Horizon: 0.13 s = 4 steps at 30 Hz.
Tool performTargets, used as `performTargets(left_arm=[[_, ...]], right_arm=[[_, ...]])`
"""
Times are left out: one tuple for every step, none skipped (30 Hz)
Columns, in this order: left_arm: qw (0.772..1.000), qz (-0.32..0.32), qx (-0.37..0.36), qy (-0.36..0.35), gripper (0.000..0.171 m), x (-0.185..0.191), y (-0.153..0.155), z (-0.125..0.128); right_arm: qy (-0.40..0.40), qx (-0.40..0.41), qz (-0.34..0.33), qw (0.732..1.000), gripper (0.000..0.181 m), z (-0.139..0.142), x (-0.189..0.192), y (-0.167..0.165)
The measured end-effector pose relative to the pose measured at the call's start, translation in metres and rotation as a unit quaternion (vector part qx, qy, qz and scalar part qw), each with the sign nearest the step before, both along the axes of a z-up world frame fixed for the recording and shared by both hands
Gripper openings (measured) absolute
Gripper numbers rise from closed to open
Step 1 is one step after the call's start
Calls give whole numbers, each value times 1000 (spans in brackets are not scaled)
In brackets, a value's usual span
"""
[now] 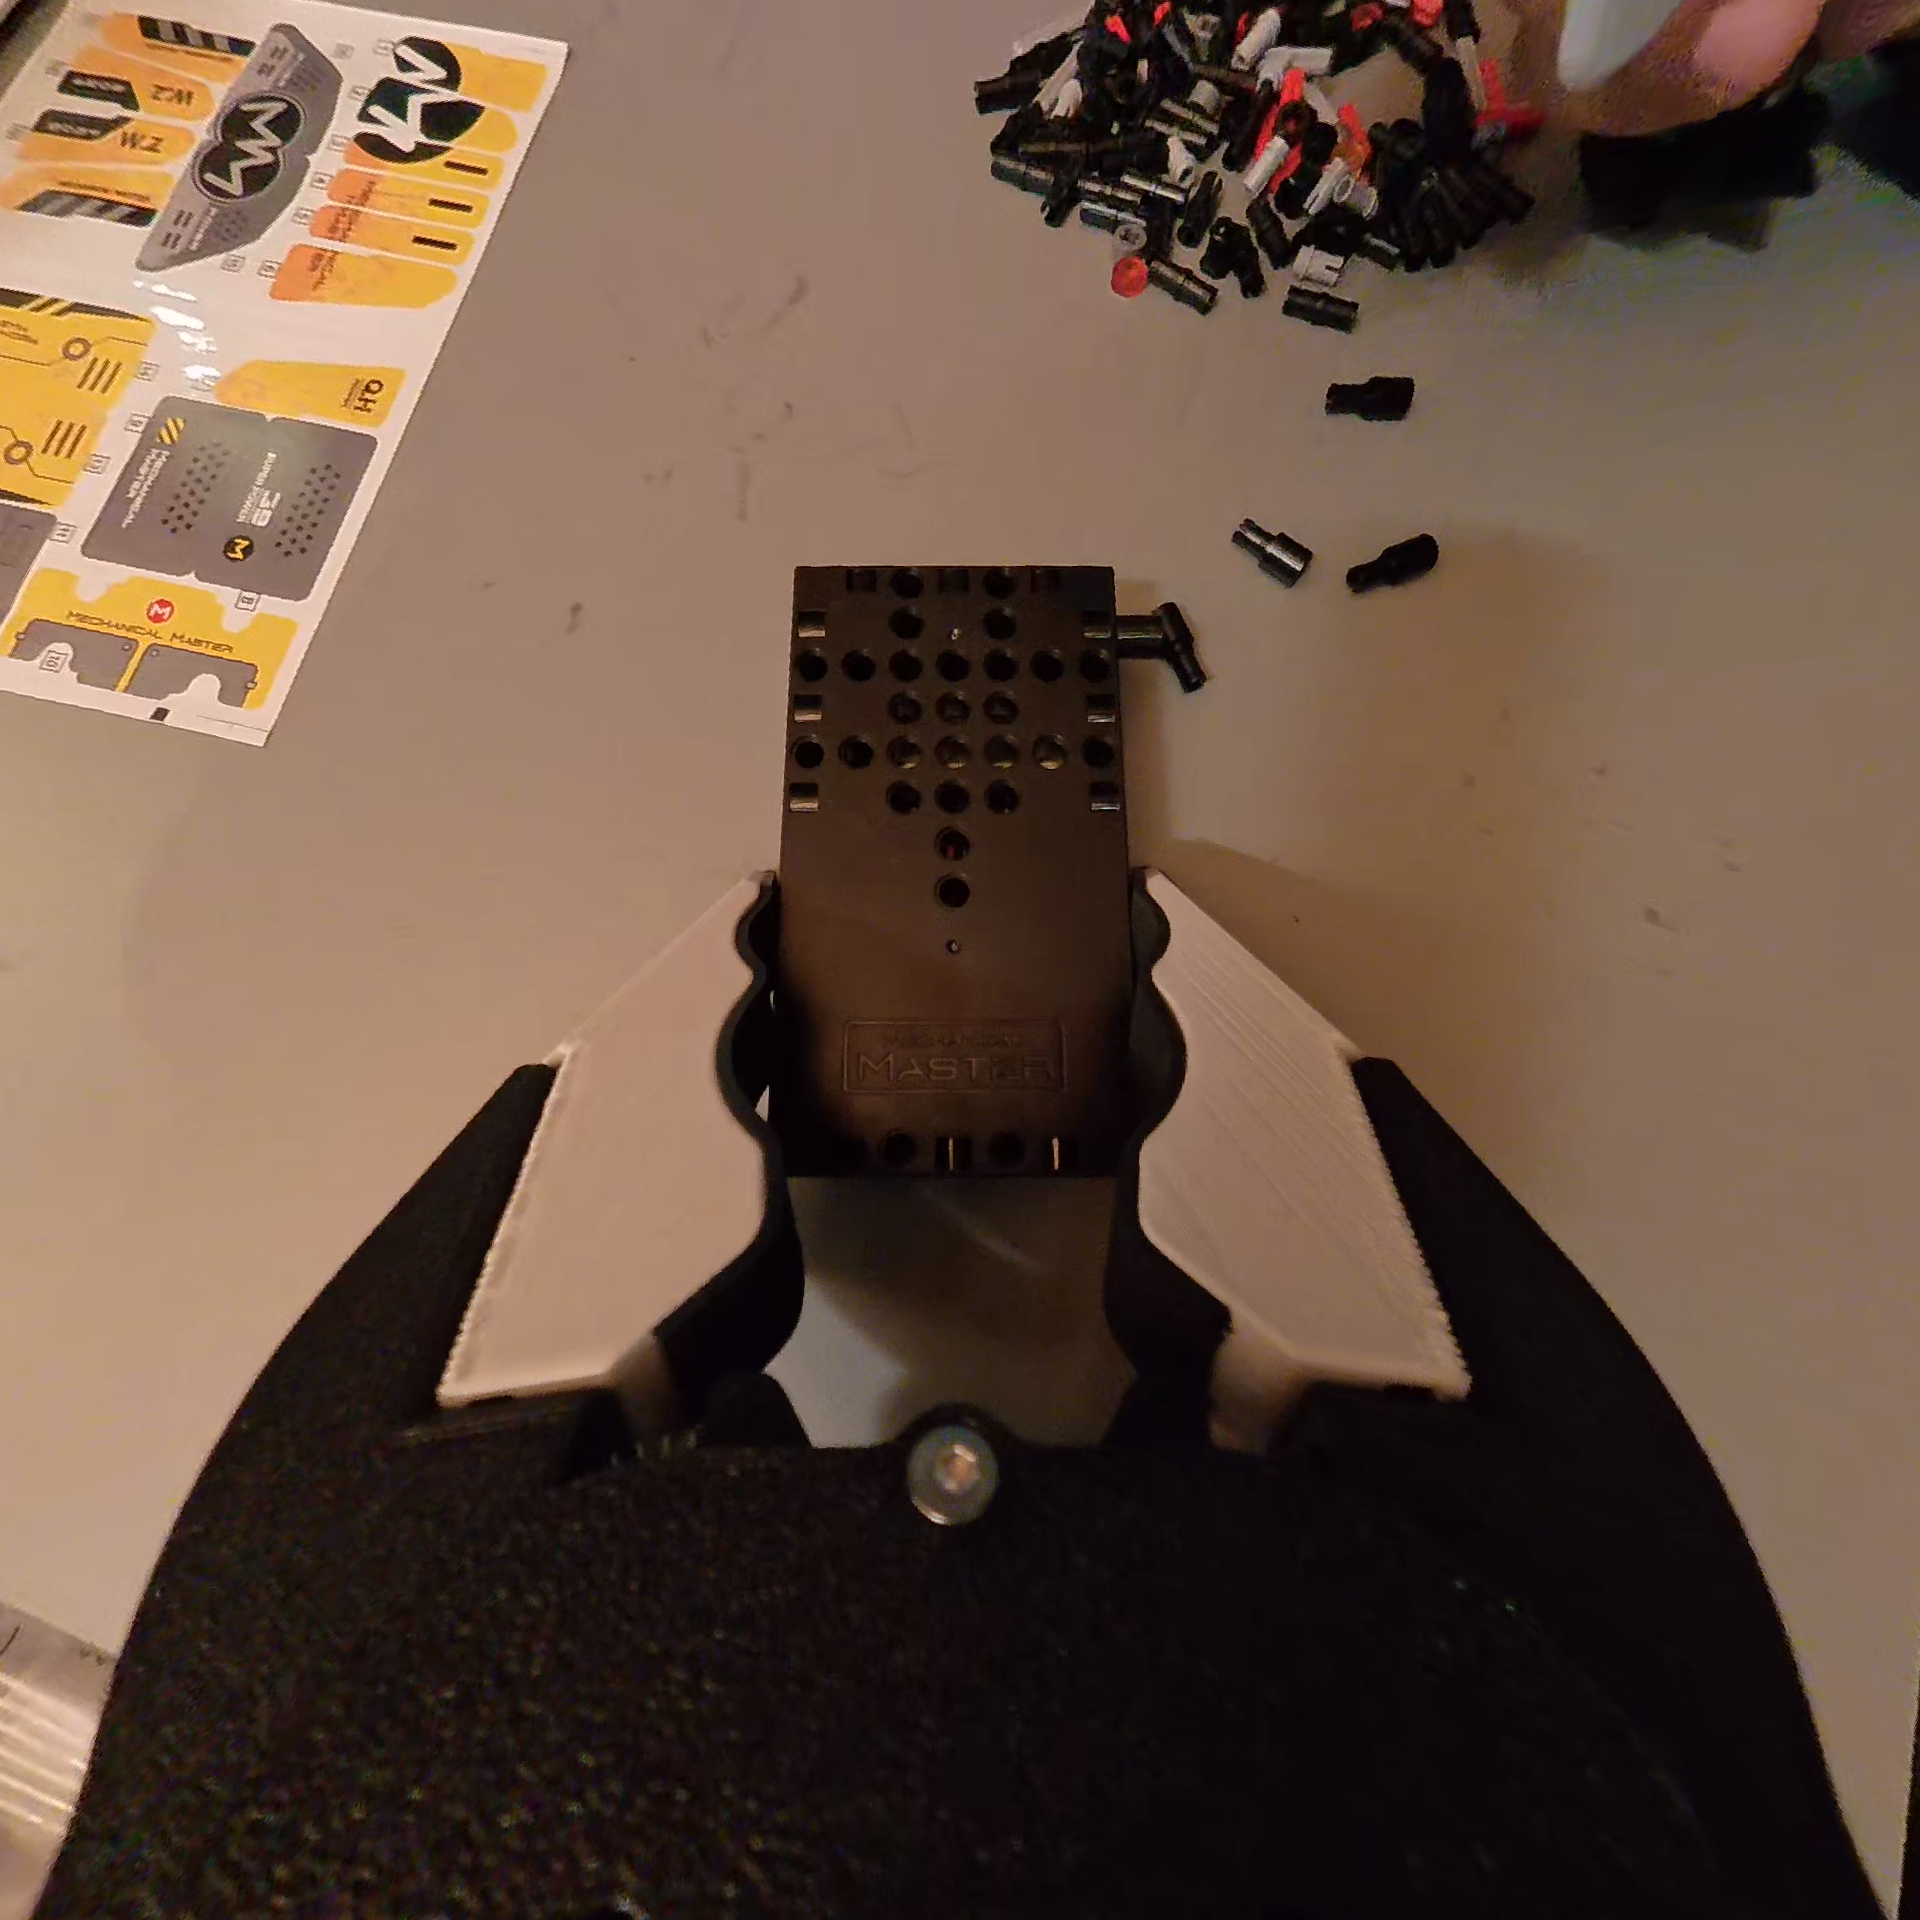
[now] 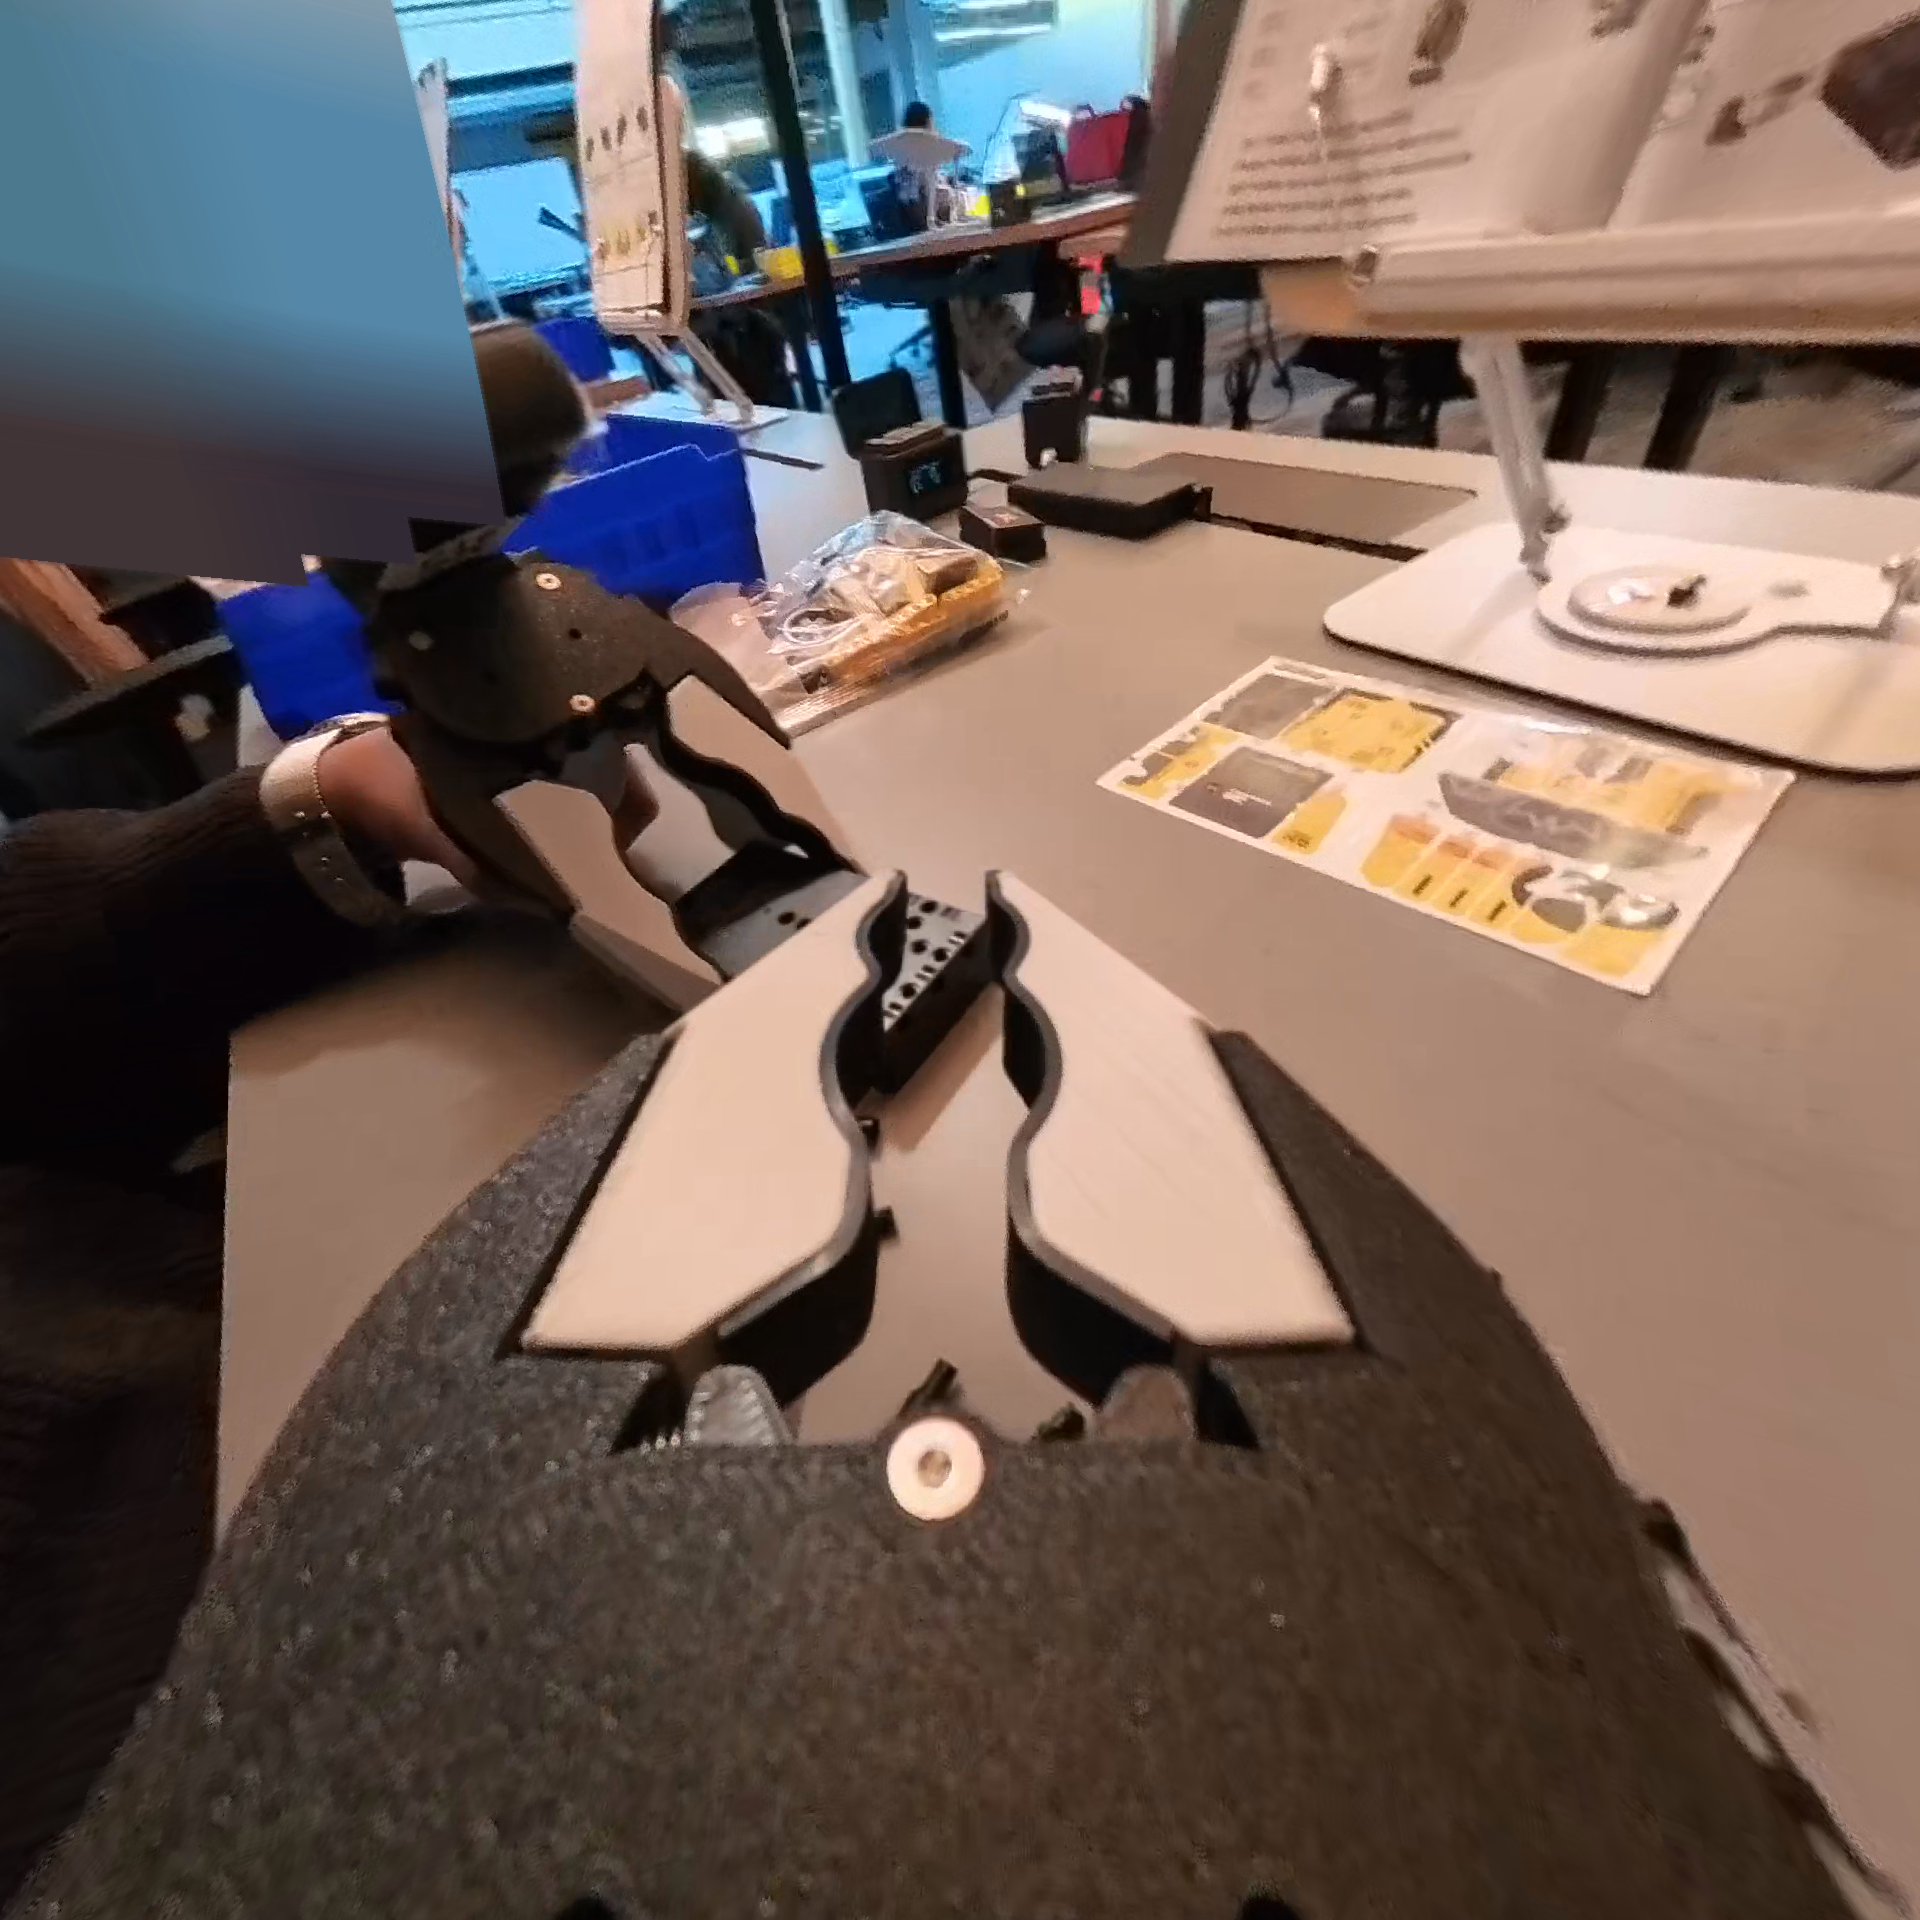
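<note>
Left hand-held gripper [image 1: 951, 894] clamps black perforated block [image 1: 951, 727]; right hand-held gripper [image 2: 940, 894] beside.

Left gripper [image 1: 954, 894] fingers [image 1: 665, 1039] clamp black perforated block [image 1: 954, 790].

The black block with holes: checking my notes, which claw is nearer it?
Left. The left claw grips the black block by its sides; the right claw hovers open beside its far end.

Left wrist view looks steeply down, close over the block [image 1: 951, 862]; right wrist view looks low across the table [image 2: 1351, 1091]; both share block and sticker sheet [image 2: 1455, 821].
</note>
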<state>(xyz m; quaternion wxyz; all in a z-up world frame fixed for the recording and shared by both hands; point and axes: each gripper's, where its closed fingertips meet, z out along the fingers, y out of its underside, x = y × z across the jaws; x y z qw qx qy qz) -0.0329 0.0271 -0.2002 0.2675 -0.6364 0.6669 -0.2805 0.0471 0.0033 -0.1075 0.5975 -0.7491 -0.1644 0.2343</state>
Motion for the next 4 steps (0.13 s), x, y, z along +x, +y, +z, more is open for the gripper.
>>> performTargets(left_arm=[[1000, 0, 0, 0, 66, 0, 0, 0], [1000, 0, 0, 0, 66, 0, 0, 0], [1000, 0, 0, 0, 66, 0, 0, 0], [1000, 0, 0, 0, 66, 0, 0, 0]], right_arm=[[8, -7, -9, 1000, 15, -1, 5, 2], [17, -10, -18, 1000, 14, 0, 9, 3], [29, -12, -24, 999, 14, 1, 13, 4], [41, -13, -26, 999, 13, 3, 15, 4]])
